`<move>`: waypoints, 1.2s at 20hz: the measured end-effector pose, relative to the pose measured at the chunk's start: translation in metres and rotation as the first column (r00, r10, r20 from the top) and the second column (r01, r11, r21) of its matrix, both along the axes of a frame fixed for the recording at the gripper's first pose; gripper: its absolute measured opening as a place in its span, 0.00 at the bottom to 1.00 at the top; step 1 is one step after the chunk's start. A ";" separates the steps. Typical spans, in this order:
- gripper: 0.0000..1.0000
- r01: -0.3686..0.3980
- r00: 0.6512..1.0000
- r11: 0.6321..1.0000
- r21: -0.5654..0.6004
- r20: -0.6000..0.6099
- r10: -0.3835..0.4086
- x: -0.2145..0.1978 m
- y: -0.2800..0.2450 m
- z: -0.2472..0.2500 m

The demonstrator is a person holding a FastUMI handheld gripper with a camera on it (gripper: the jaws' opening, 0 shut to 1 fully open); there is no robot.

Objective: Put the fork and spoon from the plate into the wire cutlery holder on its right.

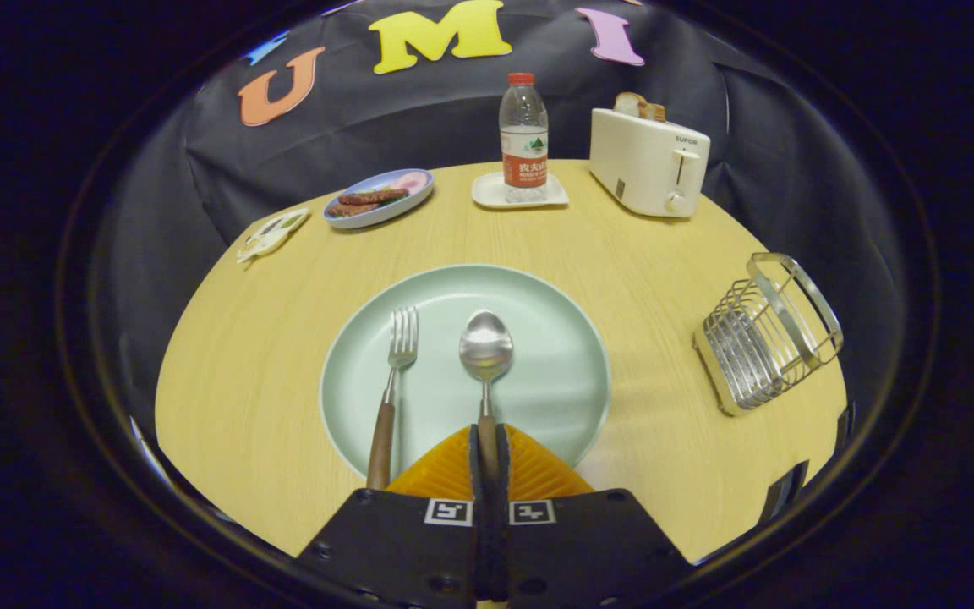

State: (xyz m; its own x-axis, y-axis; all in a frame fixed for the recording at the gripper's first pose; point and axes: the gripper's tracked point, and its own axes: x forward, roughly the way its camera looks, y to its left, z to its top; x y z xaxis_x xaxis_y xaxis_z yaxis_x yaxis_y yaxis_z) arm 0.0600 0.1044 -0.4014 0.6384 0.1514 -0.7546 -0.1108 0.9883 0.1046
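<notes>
On plate (555, 372): claw (489, 440) pinching spoon (486, 355) handle; fork (394, 381) just beside.

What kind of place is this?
Likely a staged breakfast table in a booth: a toaster holding bread, a water bottle, a food plate. The gripper is shut on the spoon handle.

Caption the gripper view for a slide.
Hand-held gripper shut on the spoon handle over the green plate, fork alongside, wire cutlery holder waiting.
</notes>
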 end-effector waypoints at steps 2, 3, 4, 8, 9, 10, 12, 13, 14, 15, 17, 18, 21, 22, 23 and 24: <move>0.01 -0.046 0.999 0.999 0.006 0.010 0.046 -0.004 -0.003 0.013; 0.01 -0.059 0.998 0.998 0.002 0.017 0.059 -0.005 -0.008 0.021; 0.01 -0.072 0.997 0.997 -0.001 0.026 0.072 -0.008 -0.013 0.029; 0.01 -0.127 0.989 0.992 -0.010 0.079 0.127 -0.010 -0.040 0.061; 0.01 -0.134 0.987 0.991 -0.009 0.093 0.135 -0.009 -0.048 0.066; 0.01 -0.141 0.985 0.990 -0.011 0.103 0.141 -0.010 -0.056 0.071; 0.01 -0.134 0.984 0.991 -0.016 0.112 0.135 -0.011 -0.081 0.079; 0.01 -0.125 0.986 0.992 -0.020 0.111 0.127 -0.012 -0.094 0.081; 0.01 -0.117 0.986 0.993 -0.024 0.113 0.119 -0.012 -0.106 0.085; 0.01 -0.108 0.987 0.994 -0.032 0.115 0.111 -0.011 -0.120 0.088; 0.01 -0.085 0.989 0.995 -0.053 0.117 0.090 -0.010 -0.150 0.091; 0.01 -0.070 0.991 0.995 -0.065 0.110 0.077 -0.011 -0.166 0.091; 0.01 -0.035 0.995 0.996 -0.077 0.093 0.042 -0.010 -0.206 0.091; 0.01 -0.026 0.996 0.996 -0.085 0.084 0.033 -0.009 -0.217 0.091; 0.01 -0.017 0.997 0.996 -0.088 0.075 0.024 -0.009 -0.226 0.092; 0.01 -0.008 0.998 0.996 -0.084 0.055 0.013 -0.009 -0.233 0.090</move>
